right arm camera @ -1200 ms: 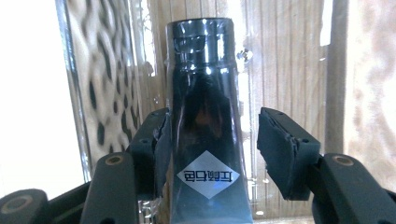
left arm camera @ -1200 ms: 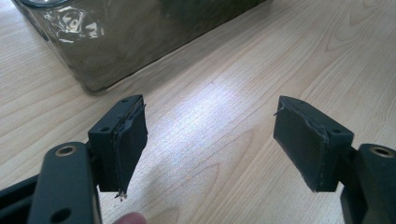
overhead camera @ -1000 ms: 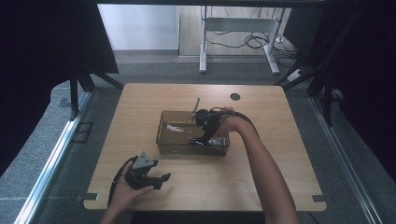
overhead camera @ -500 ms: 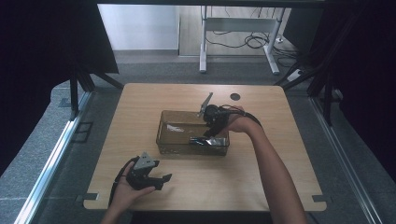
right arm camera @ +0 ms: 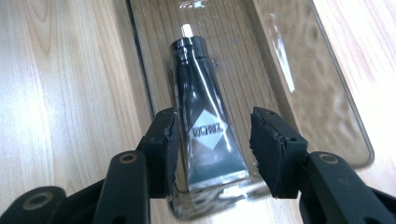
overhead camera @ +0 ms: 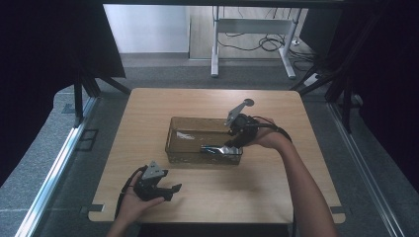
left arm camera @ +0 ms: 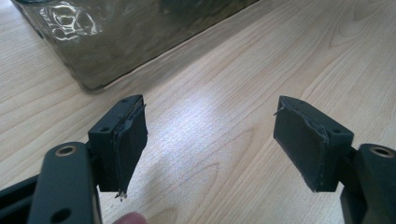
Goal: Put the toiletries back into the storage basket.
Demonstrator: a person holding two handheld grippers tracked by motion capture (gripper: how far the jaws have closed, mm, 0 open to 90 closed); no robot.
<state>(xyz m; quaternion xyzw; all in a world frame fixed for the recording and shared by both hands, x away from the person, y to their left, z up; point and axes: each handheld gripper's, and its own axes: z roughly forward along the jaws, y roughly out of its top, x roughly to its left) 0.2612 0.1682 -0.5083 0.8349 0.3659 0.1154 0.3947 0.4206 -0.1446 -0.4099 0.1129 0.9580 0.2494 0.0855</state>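
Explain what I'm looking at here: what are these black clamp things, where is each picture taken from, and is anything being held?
A person sits at a wooden table holding a hand-operated gripper in each hand. The high view looks down from above. The other two pictures come from cameras riding on each gripper, looking along its black jaws.

The left gripper rests near the table's front edge, jaws wide apart over bare wood.

The right gripper is over the near end of a clear tray. A dark tube lies inside the tray. The jaws stand either side of the tube's flat end, with a gap on the right side, so it looks loose rather than gripped.
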